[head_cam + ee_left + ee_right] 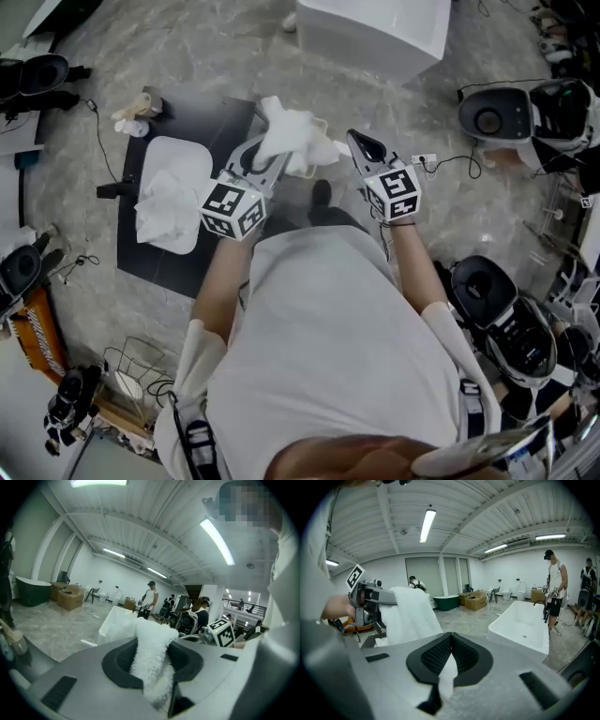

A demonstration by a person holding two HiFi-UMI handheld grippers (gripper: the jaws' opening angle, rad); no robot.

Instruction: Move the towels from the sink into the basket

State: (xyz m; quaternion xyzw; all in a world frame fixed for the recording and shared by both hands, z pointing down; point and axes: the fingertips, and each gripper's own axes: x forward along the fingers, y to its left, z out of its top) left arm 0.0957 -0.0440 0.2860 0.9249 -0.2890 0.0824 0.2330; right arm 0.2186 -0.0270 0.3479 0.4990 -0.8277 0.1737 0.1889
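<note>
towel [292, 139] hangs between both grippers, past the sink's [174, 146] right edge: left gripper [251, 159] clamped on a thick fold, right gripper [362, 143] pinching a thin corner. soft, light, floppy (it will sag), so bunched folds hold best. another towel [164, 212] lies in the sink.

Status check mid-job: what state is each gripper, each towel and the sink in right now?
Left gripper: fingers shut on the held towel.
Right gripper: fingers shut on a bit of the same towel.
Held towel: in the air, bunched between both grippers.
Second towel: crumpled, lying in the sink.
Sink: holds one towel.
</note>
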